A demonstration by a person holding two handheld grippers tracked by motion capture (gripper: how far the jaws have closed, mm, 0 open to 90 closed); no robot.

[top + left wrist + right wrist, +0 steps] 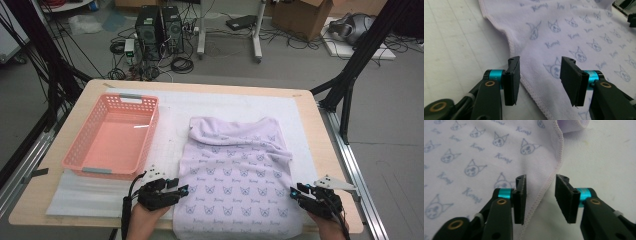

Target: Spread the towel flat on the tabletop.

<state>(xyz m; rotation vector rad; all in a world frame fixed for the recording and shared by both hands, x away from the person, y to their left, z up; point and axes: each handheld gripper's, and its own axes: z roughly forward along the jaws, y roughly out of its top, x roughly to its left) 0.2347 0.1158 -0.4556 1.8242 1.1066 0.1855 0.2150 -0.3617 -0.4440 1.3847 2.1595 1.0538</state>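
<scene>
- The towel [235, 175] lies spread on the white mat [170, 145] on the bench [320, 150], its far end rumpled and its near end hanging over the bench edge.
- The left gripper [540, 75] has its jaws wide apart, holding nothing, astride the towel's left hem.
- The right gripper [540, 195] is likewise open and empty, jaws either side of the right hem.
- A pink basket [82, 147] sits left of the towel, apart from it.
</scene>
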